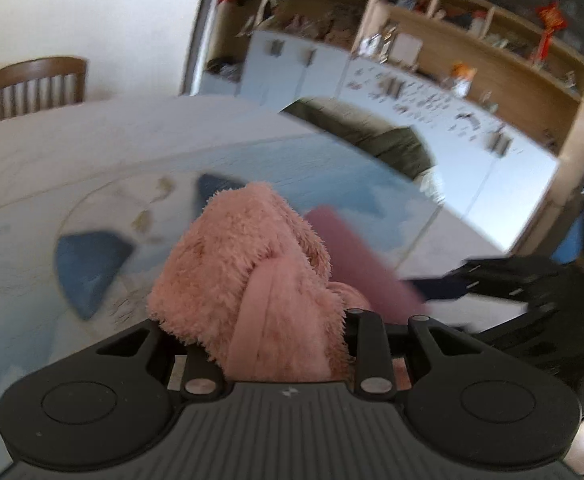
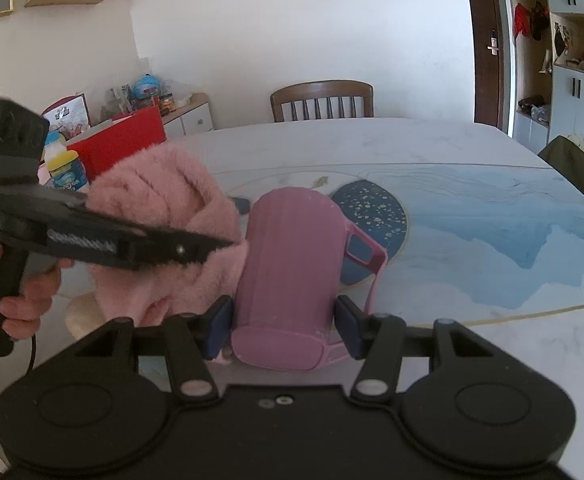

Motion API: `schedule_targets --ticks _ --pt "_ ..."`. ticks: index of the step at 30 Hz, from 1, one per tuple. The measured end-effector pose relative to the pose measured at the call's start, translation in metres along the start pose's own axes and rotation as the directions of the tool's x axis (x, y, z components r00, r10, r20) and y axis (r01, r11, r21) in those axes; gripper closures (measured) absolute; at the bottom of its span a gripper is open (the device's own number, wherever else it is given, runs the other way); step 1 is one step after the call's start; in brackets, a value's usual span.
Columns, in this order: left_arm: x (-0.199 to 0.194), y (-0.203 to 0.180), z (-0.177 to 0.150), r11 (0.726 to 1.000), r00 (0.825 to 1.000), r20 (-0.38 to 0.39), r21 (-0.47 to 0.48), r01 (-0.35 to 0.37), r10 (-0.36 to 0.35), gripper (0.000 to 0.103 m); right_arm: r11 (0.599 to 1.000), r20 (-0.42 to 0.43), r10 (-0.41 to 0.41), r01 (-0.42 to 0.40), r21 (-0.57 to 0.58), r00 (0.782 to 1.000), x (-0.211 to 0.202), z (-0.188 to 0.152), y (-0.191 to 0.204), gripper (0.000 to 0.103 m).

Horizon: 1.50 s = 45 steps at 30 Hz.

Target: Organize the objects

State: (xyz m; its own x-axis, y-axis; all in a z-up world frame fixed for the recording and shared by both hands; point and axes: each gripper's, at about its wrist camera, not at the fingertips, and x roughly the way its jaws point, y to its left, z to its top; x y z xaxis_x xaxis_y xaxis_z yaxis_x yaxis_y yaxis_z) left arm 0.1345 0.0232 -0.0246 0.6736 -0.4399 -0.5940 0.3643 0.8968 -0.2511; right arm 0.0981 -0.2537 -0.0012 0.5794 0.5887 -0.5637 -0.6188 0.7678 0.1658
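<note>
fingers, left gripper [image 1: 276, 344]: closed on the pink fluffy cloth [image 1: 248, 280], which is bunched up between them and hides their tips.
fingers, right gripper [image 2: 284, 326]: the blue pads [image 2: 220, 326] are set on either side of the pink mug [image 2: 292, 272], close against its walls; a firm hold is suggested, though full contact on the right side cannot be told.
pink fluffy cloth: long shaggy pile, a smoother ribbed band down the middle, folded into a mound; it is held just beside the mug, touching its left side in the right wrist view.
pink mug: matte pink, faint vertical ribs, a squared handle [image 2: 365, 254] pointing right; it is seen tilted away from the camera above the worktop [image 2: 471, 208].
worktop: white marble look with blue wave and dark speckled patches.
background: a wooden chair [image 2: 321, 100] is seen beyond the worktop.
</note>
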Motion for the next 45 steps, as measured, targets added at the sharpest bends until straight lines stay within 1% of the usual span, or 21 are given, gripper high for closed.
schedule_targets --ticks 5,8,9,10,11,12,13,15,17,18,20,22,24,29,30,33,34,36,38,43,45 --pt "0.002 0.016 -0.007 0.999 0.999 -0.033 -0.048 0.013 -0.015 0.074 1.0 0.0 0.003 -0.003 -0.001 1.0 0.0 0.0 -0.001 0.048" --pt "-0.005 0.013 -0.009 1.0 0.999 -0.044 -0.011 0.006 -0.006 0.071 1.0 -0.002 0.002 -0.002 -0.002 1.0 0.0 0.0 -0.001 0.048" --pt "-0.008 0.012 -0.009 1.0 0.999 -0.044 0.001 -0.005 0.005 0.063 1.0 -0.002 0.001 -0.001 -0.005 1.0 0.0 0.0 0.0 0.048" --pt "-0.011 0.011 -0.008 1.0 0.999 -0.04 0.007 -0.016 0.016 0.049 1.0 -0.001 0.001 -0.001 -0.005 1.0 0.0 0.0 0.0 0.048" --pt "-0.016 0.011 -0.008 1.0 0.999 -0.028 0.01 -0.028 0.029 0.042 1.0 -0.001 0.001 -0.001 -0.006 1.0 0.0 -0.001 0.0 0.048" --pt "-0.021 0.009 -0.008 0.999 0.999 -0.014 0.015 -0.035 0.035 0.028 1.0 -0.001 0.0 0.0 -0.006 1.0 0.0 -0.001 0.0 0.048" --pt "-0.027 0.008 -0.008 0.999 0.999 0.005 0.026 -0.034 0.034 0.021 1.0 -0.001 0.001 -0.001 -0.004 1.0 0.0 -0.001 0.0 0.048" --pt "-0.035 0.004 -0.008 0.999 1.0 0.024 0.039 -0.011 0.01 0.021 1.0 0.002 0.0 0.0 -0.001 1.0 0.0 -0.001 -0.001 0.048" --pt "-0.04 0.0 -0.01 0.999 1.0 0.009 0.03 0.025 -0.025 0.02 1.0 0.004 -0.001 0.001 0.0 1.0 0.0 -0.002 0.0 0.048" --pt "-0.04 -0.007 -0.011 0.998 0.999 0.001 0.05 0.033 -0.034 0.019 1.0 0.004 -0.002 0.002 0.0 1.0 0.0 -0.002 0.0 0.048" --pt "-0.039 -0.022 -0.013 0.99 1.0 0.003 0.139 -0.001 0.001 0.015 1.0 0.004 -0.002 0.002 0.0 1.0 -0.001 -0.002 0.0 0.048" --pt "-0.034 -0.04 -0.019 0.968 0.999 0.007 0.246 -0.048 0.047 0.011 1.0 0.003 -0.003 0.003 0.002 1.0 -0.001 -0.002 0.0 0.048" --pt "-0.026 -0.051 -0.023 0.947 0.997 0.0 0.313 -0.068 0.071 0.01 1.0 0.002 -0.005 0.005 0.002 1.0 -0.001 -0.002 0.0 0.048" --pt "0.001 -0.052 -0.031 0.928 0.988 -0.039 0.351 -0.125 0.148 0.012 1.0 0.002 -0.008 0.008 0.003 1.0 -0.001 -0.002 0.0 0.048" --pt "0.004 -0.05 -0.033 0.924 0.987 -0.036 0.357 -0.134 0.157 0.023 1.0 0.002 -0.007 0.007 0.003 1.0 -0.001 -0.002 0.0 0.048" --pt "0.004 -0.048 -0.033 0.928 0.987 -0.028 0.347 -0.136 0.155 0.047 1.0 0.004 -0.005 0.005 0.005 1.0 -0.001 -0.002 0.0 0.048" --pt "0.003 -0.047 -0.033 0.927 0.987 -0.024 0.347 -0.142 0.16 0.05 1.0 0.004 -0.003 0.003 0.007 1.0 -0.001 -0.002 -0.001 0.048" --pt "0.0 -0.046 -0.033 0.929 0.987 -0.01 0.34 -0.149 0.162 0.063 1.0 0.005 -0.002 0.002 0.008 1.0 0.0 -0.001 -0.001 0.048" --pt "-0.006 -0.042 -0.031 0.939 0.988 -0.004 0.312 -0.143 0.151 0.07 1.0 0.005 -0.001 0.001 0.008 1.0 0.0 -0.001 -0.001 0.048" --pt "-0.037 -0.036 -0.018 0.967 0.994 0.058 0.236 -0.099 0.088 0.073 1.0 0.005 0.003 -0.003 0.003 1.0 -0.001 -0.001 -0.002 0.048" --pt "-0.054 -0.037 -0.009 0.976 0.996 0.088 0.213 -0.037 0.018 0.073 1.0 0.005 0.003 -0.003 0.003 1.0 -0.001 -0.001 -0.002 0.048"
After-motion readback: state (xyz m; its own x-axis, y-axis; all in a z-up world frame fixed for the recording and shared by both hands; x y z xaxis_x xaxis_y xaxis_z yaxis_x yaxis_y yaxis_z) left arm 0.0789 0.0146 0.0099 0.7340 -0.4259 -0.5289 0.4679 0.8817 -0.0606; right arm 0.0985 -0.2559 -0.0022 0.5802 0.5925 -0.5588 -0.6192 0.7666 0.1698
